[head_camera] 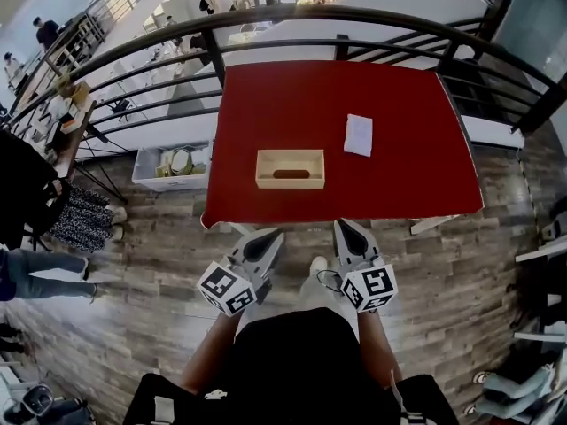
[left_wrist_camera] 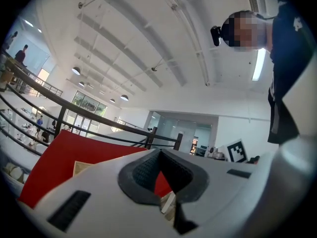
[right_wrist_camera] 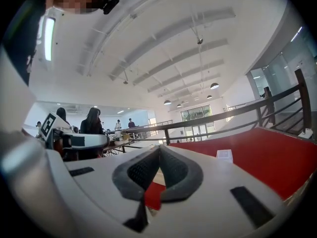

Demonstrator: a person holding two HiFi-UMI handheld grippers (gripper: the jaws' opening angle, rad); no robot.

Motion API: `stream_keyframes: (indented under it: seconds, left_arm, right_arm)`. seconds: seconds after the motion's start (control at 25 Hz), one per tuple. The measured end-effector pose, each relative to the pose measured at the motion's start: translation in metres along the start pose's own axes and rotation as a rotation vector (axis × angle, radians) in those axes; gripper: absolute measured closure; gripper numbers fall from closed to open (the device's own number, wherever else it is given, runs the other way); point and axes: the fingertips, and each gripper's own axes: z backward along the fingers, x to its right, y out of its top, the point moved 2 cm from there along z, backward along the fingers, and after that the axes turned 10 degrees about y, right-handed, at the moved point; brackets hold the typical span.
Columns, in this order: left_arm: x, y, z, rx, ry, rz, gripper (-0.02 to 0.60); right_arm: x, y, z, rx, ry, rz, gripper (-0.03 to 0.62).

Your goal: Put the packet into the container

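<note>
Pointing level toward the red table (head_camera: 266,104), the left gripper (head_camera: 270,235) and right gripper (head_camera: 342,226) sit side by side just short of its near edge, each with jaws closed together on nothing. The packet (head_camera: 359,135) lies flat on the table, beyond and right of the wooden container (head_camera: 290,182), apart from it. A dark railing (head_camera: 354,11) runs behind the table. The floor (head_camera: 461,308) is wood plank.

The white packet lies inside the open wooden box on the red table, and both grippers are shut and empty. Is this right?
Not quite: the head view shows the white packet on the red table, right of the open wooden box and apart from it. The left gripper and right gripper are shut and empty.
</note>
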Motion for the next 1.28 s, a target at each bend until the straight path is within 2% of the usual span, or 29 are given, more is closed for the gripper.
stream_keyframes:
  seconds: [0.12, 0.28, 0.6, 0.88, 1.04, 1.28]
  left_arm:
    - [-0.012, -0.005, -0.042, 0.008, -0.007, 0.002, 0.574]
    - [-0.027, -0.005, -0.092, -0.016, 0.020, 0.016, 0.574]
    - [-0.071, 0.009, -0.171, -0.042, 0.077, 0.035, 0.573]
    - [-0.095, 0.006, -0.198, -0.048, 0.107, 0.057, 0.574]
    - [-0.116, 0.005, -0.203, -0.052, 0.070, 0.057, 0.574]
    - [-0.118, 0.011, -0.231, -0.095, 0.004, 0.051, 0.574]
  right_arm:
    - [0.041, 0.004, -0.017, -0.009, 0.001, -0.013, 0.574]
    - [0.095, 0.003, -0.040, -0.034, -0.005, -0.034, 0.573]
    - [0.169, 0.014, -0.095, -0.040, -0.003, -0.059, 0.572]
    - [0.199, 0.018, -0.122, -0.067, -0.027, -0.030, 0.572]
    - [0.201, 0.011, -0.137, -0.071, -0.072, -0.044, 0.572]
    - [0.226, 0.005, -0.136, -0.091, -0.188, -0.070, 0.572]
